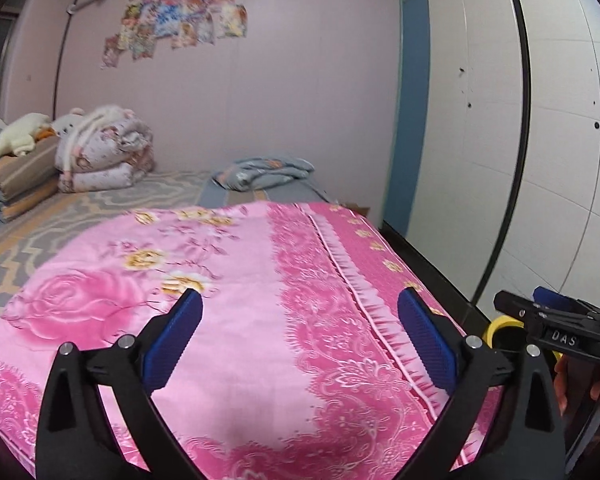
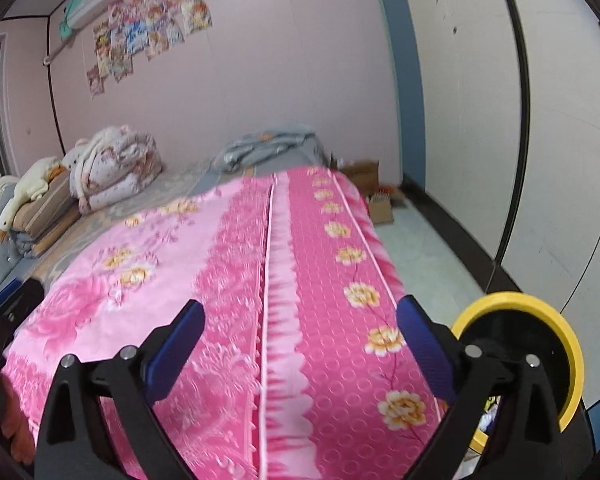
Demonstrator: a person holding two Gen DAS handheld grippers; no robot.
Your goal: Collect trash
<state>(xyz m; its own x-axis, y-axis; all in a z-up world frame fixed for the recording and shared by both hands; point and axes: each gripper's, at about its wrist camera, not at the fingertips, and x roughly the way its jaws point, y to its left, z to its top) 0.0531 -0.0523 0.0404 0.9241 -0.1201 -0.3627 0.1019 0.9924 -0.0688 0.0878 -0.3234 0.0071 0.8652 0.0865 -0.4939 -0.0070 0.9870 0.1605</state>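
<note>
Your left gripper (image 1: 300, 332) and right gripper (image 2: 300, 340) both hang spread apart and empty over the pink bedspread (image 1: 240, 280), with the yellow-rimmed bin (image 2: 540, 320) just beside its right edge.

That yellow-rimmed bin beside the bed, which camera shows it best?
The right wrist view: the bin shows most of its yellow rim and dark inside, beside the pink bedspread. The left wrist view catches only a sliver of rim behind the other hand-held gripper.
</note>
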